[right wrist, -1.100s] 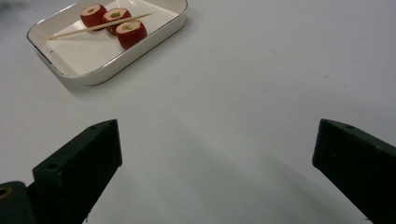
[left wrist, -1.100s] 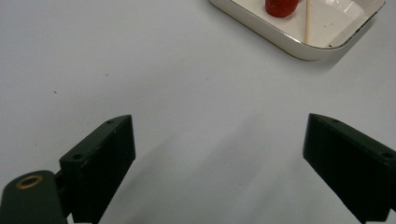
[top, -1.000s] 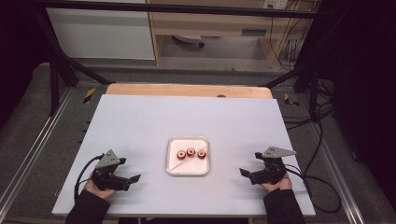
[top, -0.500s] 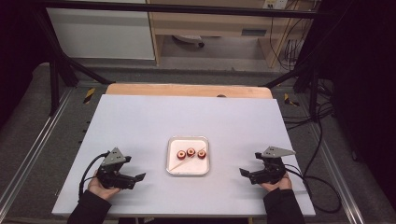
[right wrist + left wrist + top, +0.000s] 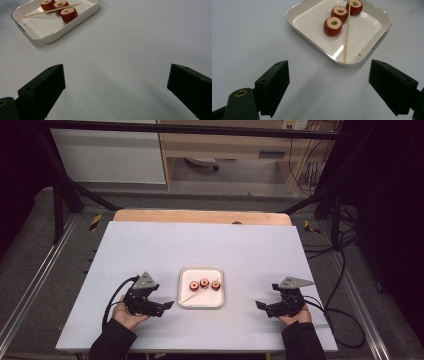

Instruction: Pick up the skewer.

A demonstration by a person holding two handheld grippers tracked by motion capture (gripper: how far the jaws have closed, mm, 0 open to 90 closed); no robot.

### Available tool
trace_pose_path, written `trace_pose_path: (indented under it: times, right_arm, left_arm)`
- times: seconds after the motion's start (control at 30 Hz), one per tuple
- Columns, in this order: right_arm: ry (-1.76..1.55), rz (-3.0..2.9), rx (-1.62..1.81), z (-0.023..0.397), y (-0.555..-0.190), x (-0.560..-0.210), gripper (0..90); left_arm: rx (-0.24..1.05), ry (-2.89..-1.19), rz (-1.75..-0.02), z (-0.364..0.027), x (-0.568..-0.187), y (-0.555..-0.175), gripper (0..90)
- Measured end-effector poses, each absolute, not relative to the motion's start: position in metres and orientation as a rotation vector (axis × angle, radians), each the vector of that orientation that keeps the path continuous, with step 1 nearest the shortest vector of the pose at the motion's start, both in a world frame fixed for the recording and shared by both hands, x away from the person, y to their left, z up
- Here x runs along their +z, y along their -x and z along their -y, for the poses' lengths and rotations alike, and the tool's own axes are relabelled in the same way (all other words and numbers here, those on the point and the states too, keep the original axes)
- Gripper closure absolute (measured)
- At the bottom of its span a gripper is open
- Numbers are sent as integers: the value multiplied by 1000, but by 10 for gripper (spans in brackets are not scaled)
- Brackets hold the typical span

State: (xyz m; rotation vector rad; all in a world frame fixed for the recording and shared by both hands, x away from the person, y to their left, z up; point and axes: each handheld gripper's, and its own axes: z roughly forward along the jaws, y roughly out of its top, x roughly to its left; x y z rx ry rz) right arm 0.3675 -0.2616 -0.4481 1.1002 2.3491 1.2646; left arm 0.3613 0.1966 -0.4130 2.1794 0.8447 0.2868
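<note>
Left tool (image 5: pixel 167 305) is spread wide with nothing in it, jaws just closing a touch, and the right tool (image 5: pixel 258 305) is spread and empty too. Both sit over a white bench (image 5: pixel 150 250) in a dim room. The tray (image 5: pixel 186 301) with three cored red fruit pieces (image 5: pixel 204 283) and a skewer (image 5: pixel 200 292) lies between them, just right of the left tool.

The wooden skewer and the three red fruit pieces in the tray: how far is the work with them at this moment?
Nothing looks done yet: the wooden skewer lies loose across the tray, and the three red fruit pieces sit unpierced beside it. In hand: the left claw, empty, has come closer to the tray, its jaws just closing slightly. The right claw rests open on the table. Picking up the skewer and, probably, threading the fruit remain.
</note>
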Motion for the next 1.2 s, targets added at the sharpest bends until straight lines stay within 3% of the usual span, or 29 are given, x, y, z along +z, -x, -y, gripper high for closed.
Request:
trace_pose_path:
  times: [0.27, 0.53, 1.2]
  right_arm:
    - [-1100, -2351, 1266, 261, -367, -448, 22]
    - [-1098, -2356, 1262, 261, -368, -449, 22]
    - [-1102, -2366, 1257, 260, -368, -450, 22]
  left_arm:
    - [257, -2227, -840, -166, -413, -371, 278]
    - [252, -2277, -845, -140, -419, -381, 460]
    - [269, -2368, -832, -115, -435, -391, 769]
